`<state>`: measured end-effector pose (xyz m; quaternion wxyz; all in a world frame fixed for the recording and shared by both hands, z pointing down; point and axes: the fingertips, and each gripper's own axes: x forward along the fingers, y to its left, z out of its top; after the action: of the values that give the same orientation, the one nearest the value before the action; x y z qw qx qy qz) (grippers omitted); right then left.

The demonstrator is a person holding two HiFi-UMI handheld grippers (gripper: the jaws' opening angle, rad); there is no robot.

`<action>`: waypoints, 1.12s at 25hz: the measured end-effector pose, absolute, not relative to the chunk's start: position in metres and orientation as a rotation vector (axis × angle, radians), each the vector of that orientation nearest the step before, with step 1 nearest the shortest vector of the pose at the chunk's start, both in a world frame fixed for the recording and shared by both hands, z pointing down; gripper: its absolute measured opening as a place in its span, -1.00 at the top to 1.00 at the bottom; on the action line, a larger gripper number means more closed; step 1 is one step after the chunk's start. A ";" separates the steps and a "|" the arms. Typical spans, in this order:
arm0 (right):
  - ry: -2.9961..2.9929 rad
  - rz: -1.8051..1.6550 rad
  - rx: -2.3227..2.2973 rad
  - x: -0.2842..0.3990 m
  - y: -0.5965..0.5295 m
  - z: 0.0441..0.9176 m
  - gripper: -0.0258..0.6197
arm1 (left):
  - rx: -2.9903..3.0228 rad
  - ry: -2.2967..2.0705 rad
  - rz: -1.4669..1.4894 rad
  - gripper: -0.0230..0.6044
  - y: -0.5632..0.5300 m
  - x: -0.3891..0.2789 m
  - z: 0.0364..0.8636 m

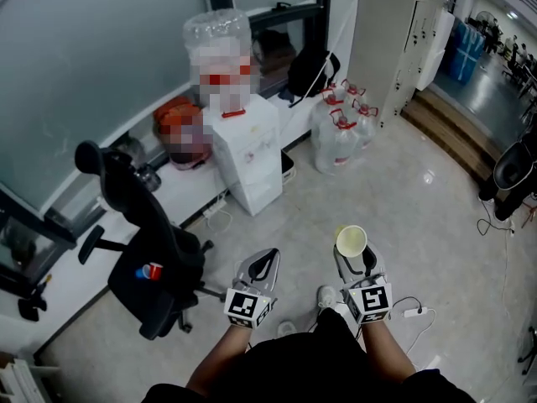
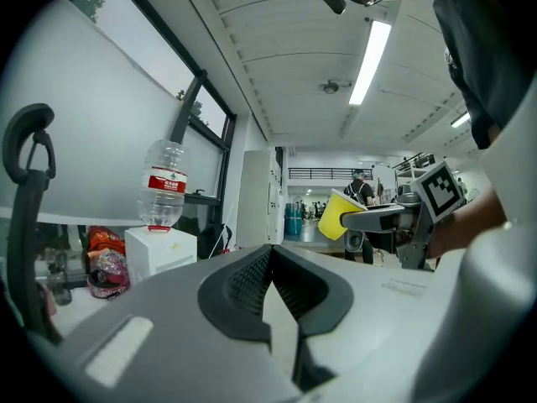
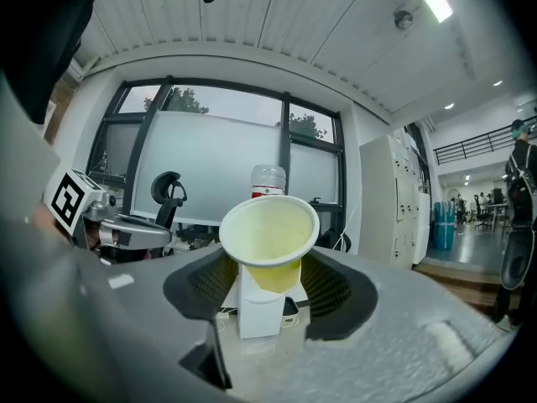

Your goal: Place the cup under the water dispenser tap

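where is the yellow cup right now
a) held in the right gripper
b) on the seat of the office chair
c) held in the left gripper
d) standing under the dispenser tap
a: the yellow cup sits clamped between the pads of the right gripper, mouth towards the camera, while the left gripper has its jaws together with nothing in them.

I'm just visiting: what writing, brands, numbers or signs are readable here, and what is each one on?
Nothing here reads as clear text.
On the water bottle: a red label with white print, too small and blurred to read.
On the left marker cube and right marker cube: black-and-white square patterns, no letters or digits.
On the yellow cup: no print visible.
On the water dispenser: no legible print.
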<state>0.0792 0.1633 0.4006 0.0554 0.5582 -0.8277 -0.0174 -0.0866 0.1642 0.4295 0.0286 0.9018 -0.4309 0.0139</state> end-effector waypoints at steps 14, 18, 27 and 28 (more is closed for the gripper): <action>-2.581 0.024 1.546 0.078 0.050 0.425 0.17 | 2.686 -1.423 0.143 0.88 0.078 -0.081 0.447; -2.592 0.062 1.483 0.087 0.016 0.436 0.17 | 2.635 -1.481 0.163 0.88 0.045 -0.074 0.449; -2.632 0.068 1.292 0.088 -0.061 0.460 0.17 | 2.521 -1.601 0.227 0.88 -0.013 -0.064 0.455; -2.642 0.073 1.273 0.087 -0.067 0.461 0.17 | 2.506 -1.617 0.234 0.88 -0.017 -0.064 0.456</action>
<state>0.0870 -0.0675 0.4613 0.1038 0.4318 -0.8957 0.0247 -0.0636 -0.0171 0.4557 0.0749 0.8354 -0.5389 0.0780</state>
